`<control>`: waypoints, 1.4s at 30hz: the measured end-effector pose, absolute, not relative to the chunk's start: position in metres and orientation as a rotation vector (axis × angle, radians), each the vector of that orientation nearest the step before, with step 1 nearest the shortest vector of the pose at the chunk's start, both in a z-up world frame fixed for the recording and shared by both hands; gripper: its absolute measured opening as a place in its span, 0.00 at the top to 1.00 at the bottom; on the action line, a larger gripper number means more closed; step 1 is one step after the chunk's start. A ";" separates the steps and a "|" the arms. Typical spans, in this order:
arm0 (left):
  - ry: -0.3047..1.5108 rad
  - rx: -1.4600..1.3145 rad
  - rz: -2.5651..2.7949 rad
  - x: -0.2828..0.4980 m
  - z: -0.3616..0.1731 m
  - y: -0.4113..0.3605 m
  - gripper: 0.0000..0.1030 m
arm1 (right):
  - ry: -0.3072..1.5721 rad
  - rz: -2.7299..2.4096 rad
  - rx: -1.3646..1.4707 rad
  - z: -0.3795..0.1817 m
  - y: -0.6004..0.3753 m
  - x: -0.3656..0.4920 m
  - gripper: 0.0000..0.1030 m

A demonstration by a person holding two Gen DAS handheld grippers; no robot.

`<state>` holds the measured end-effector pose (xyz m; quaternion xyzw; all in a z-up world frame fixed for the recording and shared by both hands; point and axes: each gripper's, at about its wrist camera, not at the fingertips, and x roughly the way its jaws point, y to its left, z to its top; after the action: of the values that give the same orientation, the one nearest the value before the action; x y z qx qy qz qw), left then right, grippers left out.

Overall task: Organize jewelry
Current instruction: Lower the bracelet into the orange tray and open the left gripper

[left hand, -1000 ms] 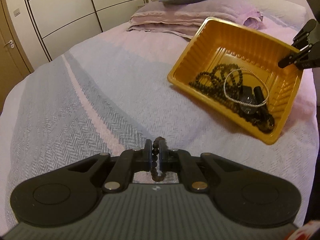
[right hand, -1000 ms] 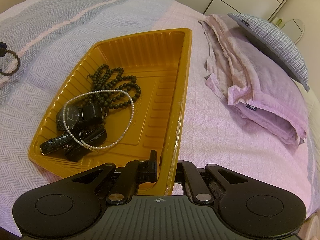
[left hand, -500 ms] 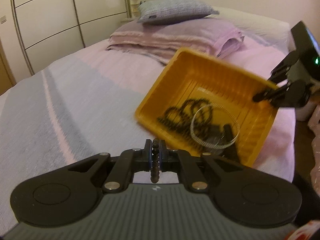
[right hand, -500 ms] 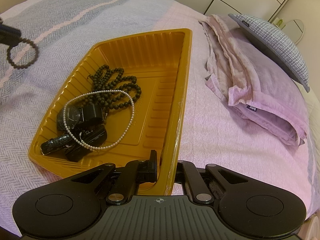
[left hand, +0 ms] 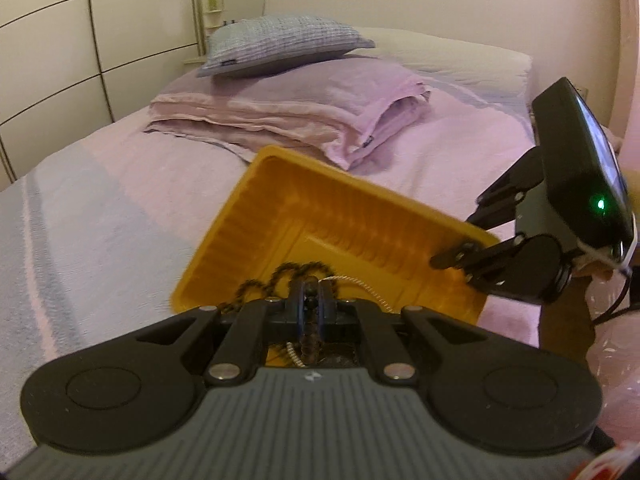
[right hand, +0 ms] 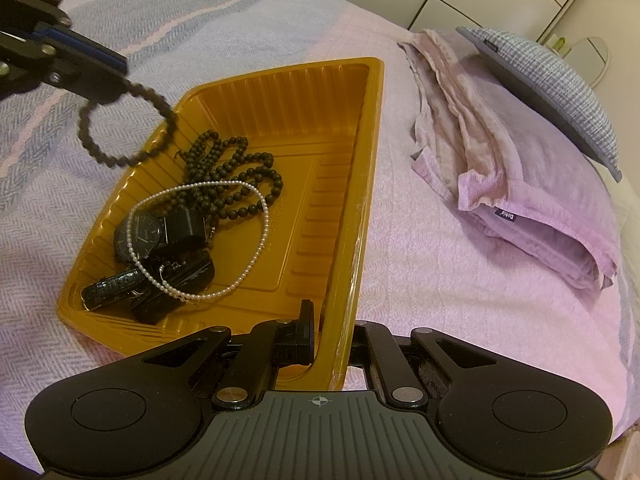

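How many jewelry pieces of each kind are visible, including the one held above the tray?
Dark bead bracelet, held in the left tool: 1
Dark bead necklace: 1
Pearl necklace: 1
Black watches: at least 2, overlapping
Total: at least 5

My tray [right hand: 280,120] was amber-yellow with ribbed walls. In it lay a black bead necklace [right hand: 236,176], a white pearl strand [right hand: 240,240] and black watches [right hand: 148,236]. The bedspread [right hand: 160,12] showed grey-blue herringbone stripes beside pink; the pillow [right hand: 552,80] was grey-checked.
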<state>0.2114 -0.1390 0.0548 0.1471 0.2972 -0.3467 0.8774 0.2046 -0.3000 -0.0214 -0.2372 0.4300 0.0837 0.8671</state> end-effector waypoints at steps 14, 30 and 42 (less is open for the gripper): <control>0.664 0.280 -0.767 0.229 0.050 -0.168 0.95 | 0.900 0.186 -0.485 -0.022 -0.304 0.206 0.95; 0.699 0.269 -0.777 0.244 0.036 -0.185 0.95 | 0.903 0.190 -0.477 -0.024 -0.305 0.206 0.95; 0.688 0.242 -0.748 0.250 0.036 -0.176 0.72 | 0.902 0.190 -0.474 -0.024 -0.305 0.206 0.95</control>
<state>0.2499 -0.1755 0.0357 0.1153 0.3286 -0.3571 0.8667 0.2063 -0.3053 -0.0243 -0.2266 0.4311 0.0908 0.8686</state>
